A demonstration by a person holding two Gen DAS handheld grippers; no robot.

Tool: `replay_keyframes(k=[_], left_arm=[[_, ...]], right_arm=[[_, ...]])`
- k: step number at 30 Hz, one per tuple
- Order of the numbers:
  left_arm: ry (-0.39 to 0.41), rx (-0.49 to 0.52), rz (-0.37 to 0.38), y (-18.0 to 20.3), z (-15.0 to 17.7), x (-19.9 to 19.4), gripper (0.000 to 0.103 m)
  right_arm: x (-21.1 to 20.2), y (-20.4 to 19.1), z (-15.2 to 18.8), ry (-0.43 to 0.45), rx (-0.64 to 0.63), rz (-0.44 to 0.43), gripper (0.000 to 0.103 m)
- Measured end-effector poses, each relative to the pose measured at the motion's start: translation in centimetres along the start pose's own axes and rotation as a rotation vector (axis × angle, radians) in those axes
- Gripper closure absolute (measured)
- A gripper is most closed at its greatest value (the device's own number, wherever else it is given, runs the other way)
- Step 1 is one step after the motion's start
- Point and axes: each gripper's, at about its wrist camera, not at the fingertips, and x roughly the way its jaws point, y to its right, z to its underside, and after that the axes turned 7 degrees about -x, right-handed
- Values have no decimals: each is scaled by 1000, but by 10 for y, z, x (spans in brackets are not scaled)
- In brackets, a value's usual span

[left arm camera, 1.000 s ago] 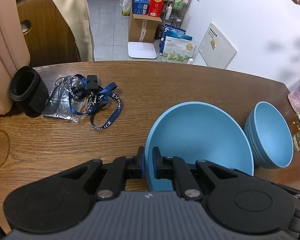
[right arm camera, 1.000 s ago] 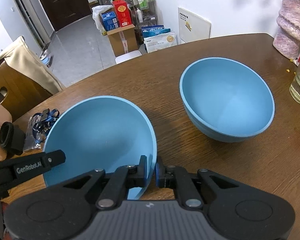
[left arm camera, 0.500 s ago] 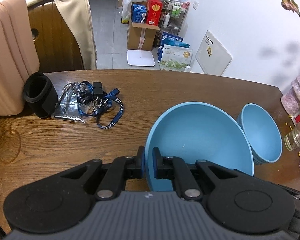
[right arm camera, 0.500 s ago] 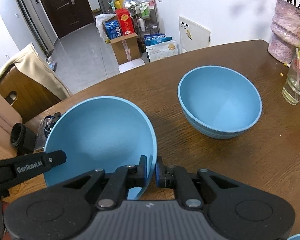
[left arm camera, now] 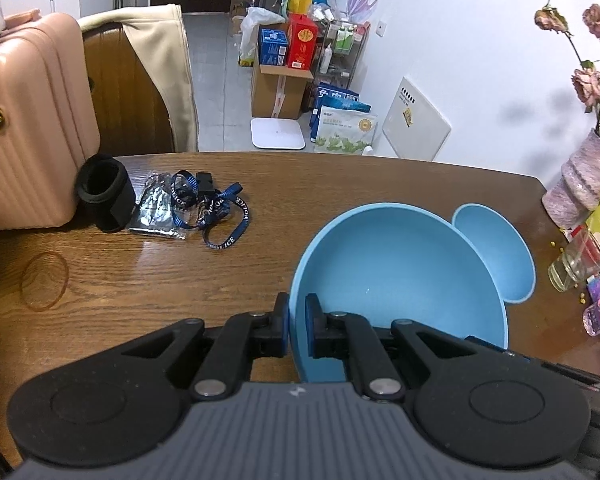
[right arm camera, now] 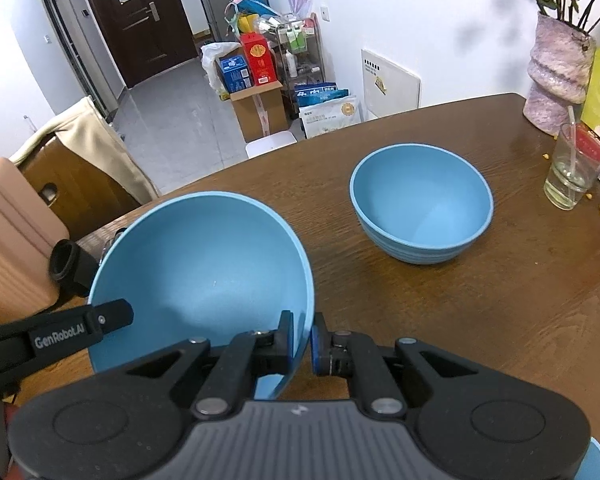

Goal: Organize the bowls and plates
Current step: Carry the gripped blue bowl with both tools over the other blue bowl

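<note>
Blue large bowl (left arm camera: 396,276): rim clamped on opposite sides by left hand-held gripper (left arm camera: 297,322) and right hand-held gripper (right arm camera: 301,338).
Stacked bowls (right arm camera: 422,210): resting on wooden table (right arm camera: 480,300), apart.

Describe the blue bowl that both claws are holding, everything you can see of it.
The held bowl is large, round and deep, plain matte light blue, plastic-looking, and has nothing in it. It is tilted, its opening turned toward the cameras. The left claw pinches its rim on one side and the right claw pinches the opposite side, one finger inside and one outside each. It hangs over the wooden table, with a second blue bowl standing apart beyond it.
</note>
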Motion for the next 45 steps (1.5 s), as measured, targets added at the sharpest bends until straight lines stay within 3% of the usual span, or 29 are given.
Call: replay_keyframes(k=[27,45], left_arm=[[73,-42,5,22,69,-84,94],[78,-42,-12,34,112,-113,94]], right_arm=[[-83,29,46,36,-66,-48,95],[-116,44,87,29,-102,-69,94]])
